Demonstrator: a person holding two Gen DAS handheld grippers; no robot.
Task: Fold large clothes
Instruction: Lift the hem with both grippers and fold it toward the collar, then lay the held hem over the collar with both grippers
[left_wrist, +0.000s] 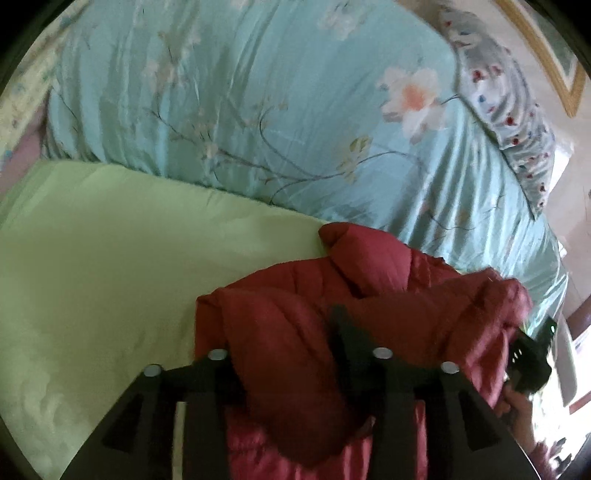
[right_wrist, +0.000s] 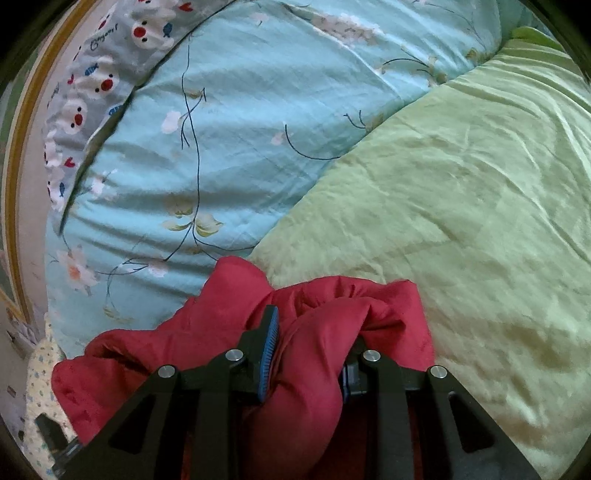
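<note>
A red puffy jacket (left_wrist: 332, 302) lies bunched over the edge of a green blanket (left_wrist: 110, 258) on the bed. My left gripper (left_wrist: 291, 354) is shut on a thick fold of the jacket; its left finger is hidden under the cloth. In the right wrist view the same red jacket (right_wrist: 321, 332) bulges between the blue-padded fingers (right_wrist: 271, 343) of my right gripper (right_wrist: 310, 354), which is shut on it. The right gripper also shows at the right edge of the left wrist view (left_wrist: 528, 354).
A light blue floral quilt (left_wrist: 258, 92) covers the far part of the bed, with a grey patterned pillow (left_wrist: 509, 110) beyond it. The green blanket fills the right of the right wrist view (right_wrist: 461, 203). A framed picture (left_wrist: 554, 48) hangs on the wall.
</note>
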